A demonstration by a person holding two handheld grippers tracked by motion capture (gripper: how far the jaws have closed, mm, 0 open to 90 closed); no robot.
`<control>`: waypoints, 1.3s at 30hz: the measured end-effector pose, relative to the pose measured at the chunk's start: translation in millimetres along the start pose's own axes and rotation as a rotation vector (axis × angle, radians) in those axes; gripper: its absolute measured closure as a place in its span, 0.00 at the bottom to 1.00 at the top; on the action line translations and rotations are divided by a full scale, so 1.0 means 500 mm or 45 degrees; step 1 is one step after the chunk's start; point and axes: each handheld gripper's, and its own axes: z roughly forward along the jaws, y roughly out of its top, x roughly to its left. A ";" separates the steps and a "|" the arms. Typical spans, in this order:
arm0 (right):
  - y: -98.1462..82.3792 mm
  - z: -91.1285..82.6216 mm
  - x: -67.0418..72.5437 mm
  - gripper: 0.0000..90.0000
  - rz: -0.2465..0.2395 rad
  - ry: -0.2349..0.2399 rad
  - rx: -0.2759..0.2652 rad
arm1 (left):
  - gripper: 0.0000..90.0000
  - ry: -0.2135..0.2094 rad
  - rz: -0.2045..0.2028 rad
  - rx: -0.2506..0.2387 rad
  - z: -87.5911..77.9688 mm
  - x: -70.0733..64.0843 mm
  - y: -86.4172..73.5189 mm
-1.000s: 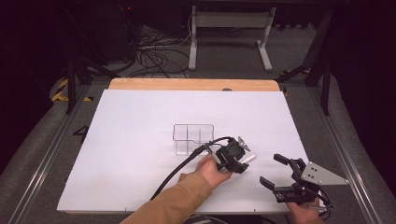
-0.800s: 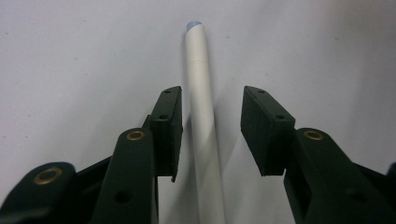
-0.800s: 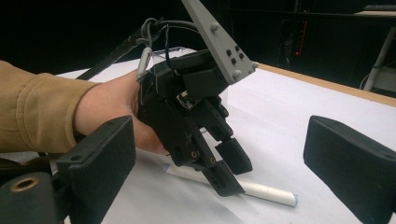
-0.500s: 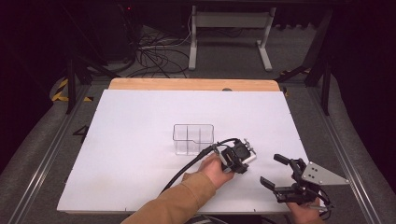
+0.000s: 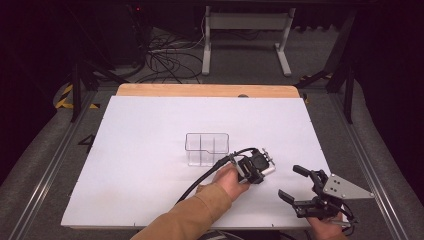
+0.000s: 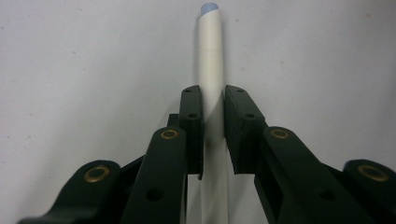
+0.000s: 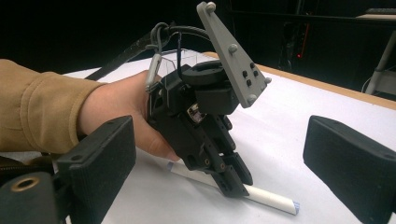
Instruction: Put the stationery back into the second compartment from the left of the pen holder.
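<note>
Left claw [image 6: 213, 100] pinches a smooth white tube [image 6: 209, 56], blue-tipped, lying on the matte white desk [image 5: 140, 140]. Right claw [image 5: 294, 183] spread wide. Dark room behind.

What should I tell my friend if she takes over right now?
Left gripper: tipped down, jaws around the white tube lying flat on the table; a thin gap shows beside the tube, so a firm grip can't be confirmed.
Right gripper: open, holding nothing, near the table's front right.
Clear divided box: behind the left gripper, looks empty.
Done: tube reached.
Left: probably lift it and put it in the box.
</note>
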 end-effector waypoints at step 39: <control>0.004 -0.004 0.007 0.12 -0.028 0.012 -0.035 | 0.87 -0.021 -0.075 -0.623 -0.205 0.039 -0.040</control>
